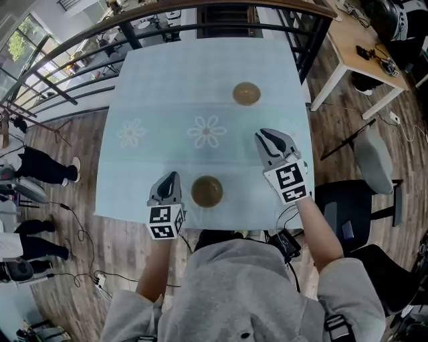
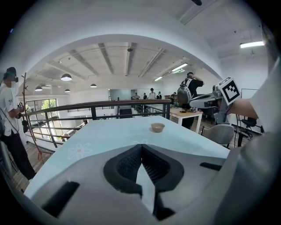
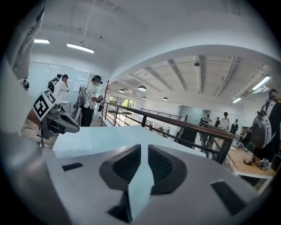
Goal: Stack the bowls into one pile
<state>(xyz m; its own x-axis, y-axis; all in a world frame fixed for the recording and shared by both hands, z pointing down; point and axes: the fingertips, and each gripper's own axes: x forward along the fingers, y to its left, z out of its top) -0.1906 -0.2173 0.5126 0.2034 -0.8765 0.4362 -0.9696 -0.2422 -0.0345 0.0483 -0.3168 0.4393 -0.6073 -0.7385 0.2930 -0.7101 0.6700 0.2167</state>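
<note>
Two brown bowls stand on a table [image 1: 147, 87] with a pale blue cloth. The near bowl [image 1: 206, 191] is by the front edge; the far bowl [image 1: 246, 93] [image 2: 157, 127] sits toward the back right. My left gripper [image 1: 171, 178] [image 2: 141, 146] hovers just left of the near bowl, apart from it, shut with nothing between its tips. My right gripper [image 1: 271, 136] [image 3: 144, 147] is over the table's right side, between the two bowls, its jaws a narrow gap apart and empty. Neither gripper view shows the near bowl.
A dark railing [image 1: 221, 7] curves round the table's far side. A wooden desk [image 1: 361, 47] and grey chairs [image 1: 374, 160] stand to the right. People [image 1: 40, 167] stand on the wooden floor at the left, with cables [image 1: 80, 227] nearby.
</note>
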